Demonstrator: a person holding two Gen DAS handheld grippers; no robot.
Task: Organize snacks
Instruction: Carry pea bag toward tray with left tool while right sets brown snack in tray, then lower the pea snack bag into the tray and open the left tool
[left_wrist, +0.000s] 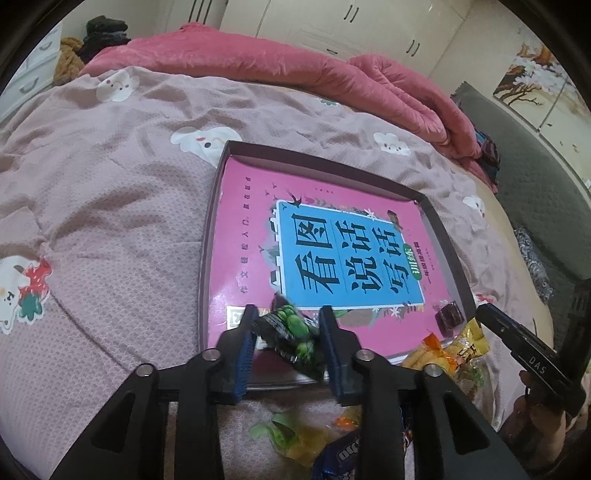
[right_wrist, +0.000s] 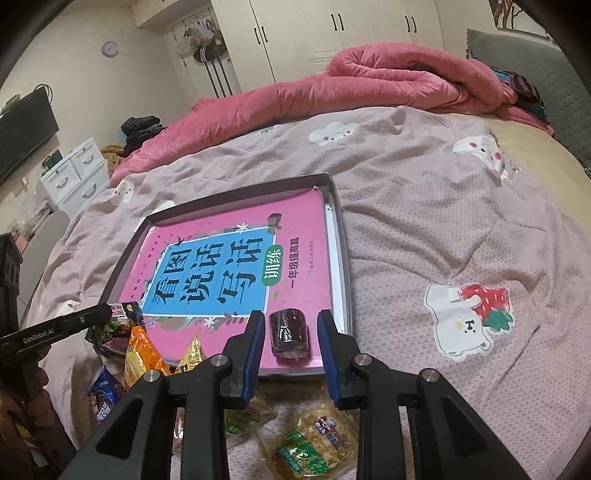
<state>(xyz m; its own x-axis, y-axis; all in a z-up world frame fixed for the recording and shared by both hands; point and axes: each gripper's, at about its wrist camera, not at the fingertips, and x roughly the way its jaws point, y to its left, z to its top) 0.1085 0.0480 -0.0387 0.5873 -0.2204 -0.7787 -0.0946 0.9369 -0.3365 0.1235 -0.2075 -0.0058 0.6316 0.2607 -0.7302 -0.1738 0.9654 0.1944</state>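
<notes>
A shallow dark box lid (left_wrist: 218, 184) lies on the bed with a pink book (left_wrist: 251, 236) inside. My left gripper (left_wrist: 290, 325) is shut on a green and black snack packet (left_wrist: 295, 332), held over the box's near left corner. In the right wrist view the box (right_wrist: 341, 236) holds a dark brown wrapped snack (right_wrist: 289, 334) resting on the book (right_wrist: 295, 221). My right gripper (right_wrist: 291, 328) is open, its fingers on either side of that snack and apart from it. The brown snack also shows in the left wrist view (left_wrist: 448, 314).
Loose snack packets lie on the bed before the box: yellow and orange ones (left_wrist: 443, 350), a blue one (right_wrist: 105, 400), a green-labelled cracker pack (right_wrist: 314, 443). A rolled pink quilt (right_wrist: 369, 81) lies at the far side. The pinkish bedsheet (right_wrist: 443, 221) surrounds the box.
</notes>
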